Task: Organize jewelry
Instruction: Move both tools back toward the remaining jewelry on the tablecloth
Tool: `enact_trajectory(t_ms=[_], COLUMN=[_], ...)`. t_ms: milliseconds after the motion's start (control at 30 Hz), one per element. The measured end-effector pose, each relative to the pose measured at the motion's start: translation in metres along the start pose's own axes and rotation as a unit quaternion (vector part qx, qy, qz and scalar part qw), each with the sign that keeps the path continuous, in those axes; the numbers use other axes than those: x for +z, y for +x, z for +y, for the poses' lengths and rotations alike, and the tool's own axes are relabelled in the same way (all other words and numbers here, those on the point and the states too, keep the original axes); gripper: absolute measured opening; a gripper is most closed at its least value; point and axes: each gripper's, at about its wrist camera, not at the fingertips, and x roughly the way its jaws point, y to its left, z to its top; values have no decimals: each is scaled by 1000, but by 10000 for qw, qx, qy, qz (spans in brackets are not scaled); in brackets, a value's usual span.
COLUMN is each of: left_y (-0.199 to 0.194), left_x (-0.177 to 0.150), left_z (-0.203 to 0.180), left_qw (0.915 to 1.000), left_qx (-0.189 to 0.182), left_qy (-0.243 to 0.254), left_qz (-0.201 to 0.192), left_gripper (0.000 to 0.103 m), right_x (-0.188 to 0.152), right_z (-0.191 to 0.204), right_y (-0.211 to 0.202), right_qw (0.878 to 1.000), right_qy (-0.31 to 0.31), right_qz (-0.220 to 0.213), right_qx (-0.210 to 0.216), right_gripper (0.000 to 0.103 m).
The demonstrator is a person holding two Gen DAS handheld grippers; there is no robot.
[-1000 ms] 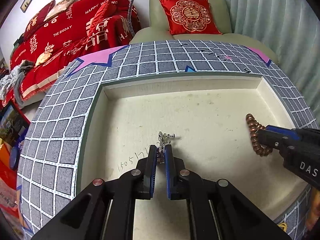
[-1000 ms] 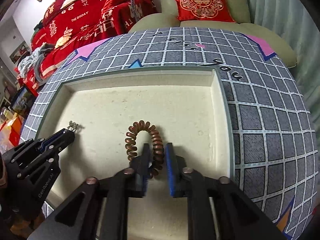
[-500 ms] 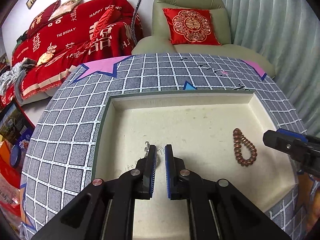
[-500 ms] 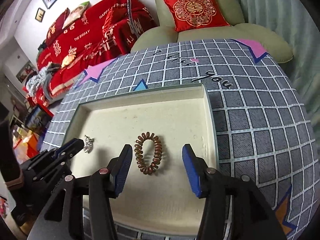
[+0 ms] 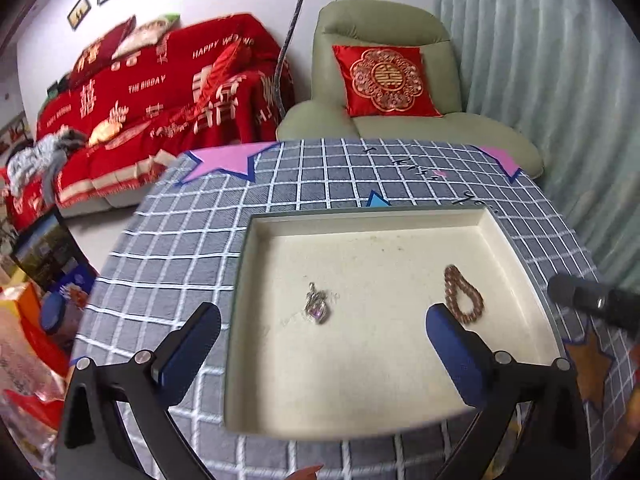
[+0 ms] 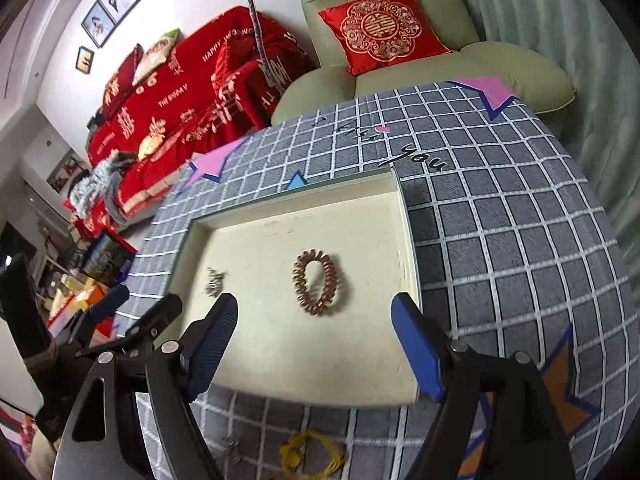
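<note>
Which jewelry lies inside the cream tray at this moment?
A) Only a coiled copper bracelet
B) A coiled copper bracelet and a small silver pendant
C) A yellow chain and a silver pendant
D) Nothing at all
B: the bracelet and the silver pendant both lie on the floor of the tray, apart from each other, while the yellow chain lies outside it on the checked cloth.

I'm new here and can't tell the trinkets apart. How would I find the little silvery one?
Start at the shallow cream tray on the grey checked tablecloth. Two pieces lie inside it, well apart. The silvery pendant lies towards the tray's left side; it is small, pale and has a purple stone, unlike the ring-shaped coppery coil bracelet on the right.
</note>
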Motion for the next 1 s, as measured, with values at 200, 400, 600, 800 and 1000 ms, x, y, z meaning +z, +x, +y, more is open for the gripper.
enact_trajectory(t_ms=[200,400,600,800,1000], left_y=[-50,-81,-98,-103,-97], left_x=[-39,-86,-126,-154,-165], left_z=[11,24,19,13,16], left_qw=[9994,9997,9996,9993,9991], left_qx=[-8,-218,-171,-140,-60], left_qy=[249,72,224,303,283], left_qz=[-224,-12,61,173,298], left_gripper=[103,103,103,103,103], right_x=[-24,-53,-84,-129,-170], right_z=[1,-4,1,-1,-3], right_y=[-35,-72,-88,-89,-81], right_qw=[9994,9961,9993,9995,9974], right_qy=[86,297,130,-183,-359], right_qz=[-219,-647,-286,55,434], right_qx=[267,529,187,-243,-444], right_gripper=[94,103,103,103,103])
